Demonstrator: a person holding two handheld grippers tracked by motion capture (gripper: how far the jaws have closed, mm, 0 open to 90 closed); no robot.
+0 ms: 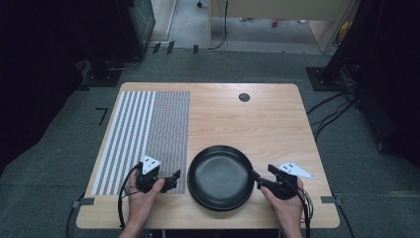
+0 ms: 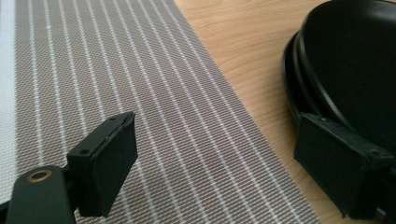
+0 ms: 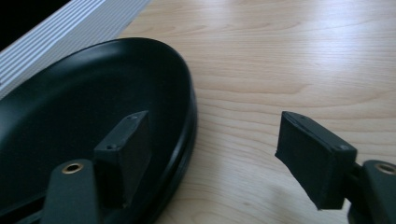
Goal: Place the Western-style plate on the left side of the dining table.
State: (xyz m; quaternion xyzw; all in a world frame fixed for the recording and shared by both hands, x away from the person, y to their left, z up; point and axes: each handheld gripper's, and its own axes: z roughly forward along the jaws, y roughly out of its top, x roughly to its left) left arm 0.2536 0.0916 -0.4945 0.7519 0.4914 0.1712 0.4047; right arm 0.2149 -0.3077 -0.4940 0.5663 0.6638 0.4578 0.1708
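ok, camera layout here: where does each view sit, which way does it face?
High view: above the person's side, looking forward and down at the table; both hands and grippers enter from the bottom.
Left gripper view: rides the left gripper, facing the striped mat; its open fingers show.
Right gripper view: rides the right gripper, fingers either side of the rim.
Shared: the black plates.

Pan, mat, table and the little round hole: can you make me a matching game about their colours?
Things:
1. pan
2. mat
3. table
4. round hole

Descriptions:
A. light wood, holds everything else
B. striped grey and white, lying at the left
C. black and round, between the two grippers
D. small and dark, near the far edge

Pairs: 1-C, 2-B, 3-A, 4-D
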